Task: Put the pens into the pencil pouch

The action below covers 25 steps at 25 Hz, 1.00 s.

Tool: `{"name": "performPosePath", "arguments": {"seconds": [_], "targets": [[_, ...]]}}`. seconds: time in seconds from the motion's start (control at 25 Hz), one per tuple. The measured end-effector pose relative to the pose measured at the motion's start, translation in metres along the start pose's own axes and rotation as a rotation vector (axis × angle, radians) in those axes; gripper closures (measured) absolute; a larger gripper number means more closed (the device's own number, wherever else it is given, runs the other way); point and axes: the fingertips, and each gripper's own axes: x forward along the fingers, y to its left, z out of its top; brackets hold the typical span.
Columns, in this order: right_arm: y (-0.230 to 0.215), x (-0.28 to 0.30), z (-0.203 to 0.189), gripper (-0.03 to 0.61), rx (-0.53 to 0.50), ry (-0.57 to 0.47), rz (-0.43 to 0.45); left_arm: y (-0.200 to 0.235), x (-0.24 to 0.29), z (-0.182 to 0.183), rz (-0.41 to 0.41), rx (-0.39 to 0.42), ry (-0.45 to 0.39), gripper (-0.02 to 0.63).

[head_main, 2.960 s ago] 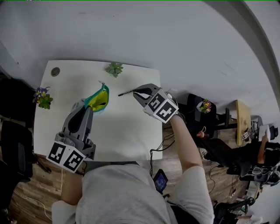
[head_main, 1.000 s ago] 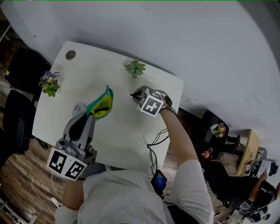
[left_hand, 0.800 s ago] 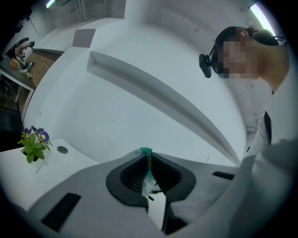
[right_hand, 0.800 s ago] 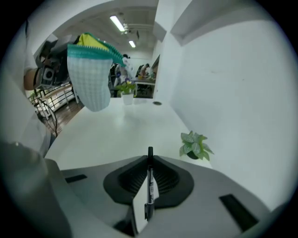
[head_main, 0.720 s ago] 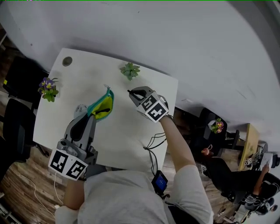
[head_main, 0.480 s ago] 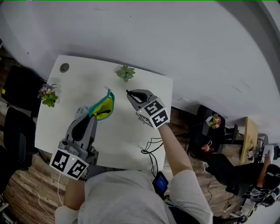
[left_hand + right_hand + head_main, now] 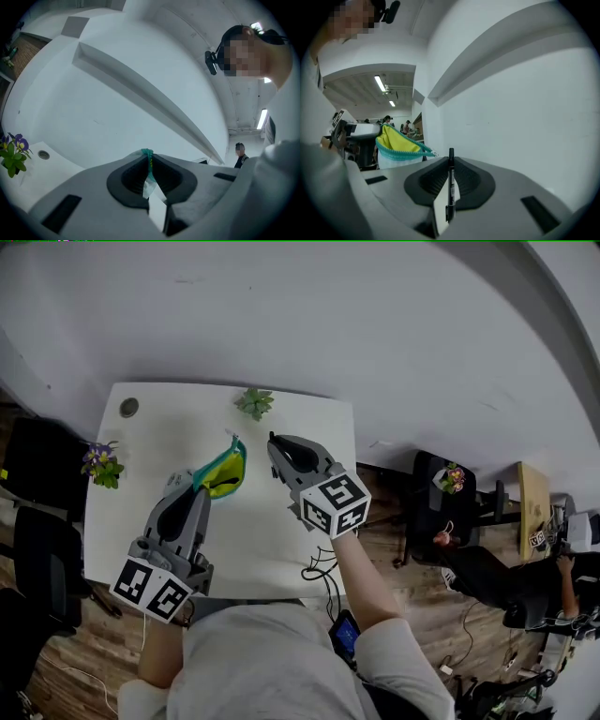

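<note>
**Pen gripped, pouch held open, pen not in yet**

The left gripper [image 7: 149, 172] was clenched on the teal edge of the pouch [image 7: 221, 472]. You could see the fabric pinched right between its pads. The pouch stuck out from that gripper's tip over the middle of the table [image 7: 272, 545], with its mouth gaping and the yellow lining showing. Couldn't tell whether its bottom touched the table.

The right gripper [image 7: 450, 183] was grasping a thin black pen [image 7: 451, 180], which stood upright between the pads with its top poking out above them. In the head view that gripper sat just right of the pouch, pointing toward the far side, close to the pouch but apart from it. So the pen was outside the pouch and still in the gripper. From the right gripper view the pouch showed off to the left, open side up.

Other stuff on the table:
- a small green plant [image 7: 254, 402] at the far edge
- a purple flower pot [image 7: 100, 461] at the left edge
- a round cable hole [image 7: 128, 407] in the far left corner
</note>
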Motion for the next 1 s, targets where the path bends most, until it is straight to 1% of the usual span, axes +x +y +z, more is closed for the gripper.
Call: {"name": "performPosePath", "arguments": {"seconds": [0.24,0.44,0.76,0.88,1.0], "targets": [[0.009,-0.028,0.032,0.524,0.059,-0.121,-0.074,-0.006,0.000,0.002,-0.064,-0.003,0.021,0.568],[0.023,-0.050,0.068,0.523,0.102,-0.252,-0.111,-0.011,-0.001,0.000,-0.116,-0.008,0.040,0.568],[0.059,-0.081,0.127,0.524,0.092,-0.430,-0.104,-0.021,-0.003,-0.002,-0.189,-0.017,0.059,0.568],[0.072,-0.088,0.138,0.523,0.095,-0.471,-0.090,-0.026,-0.003,-0.001,-0.210,-0.020,0.063,0.568],[0.084,-0.088,0.138,0.523,0.099,-0.491,-0.073,-0.031,-0.005,0.000,-0.229,-0.019,0.064,0.568]]}}
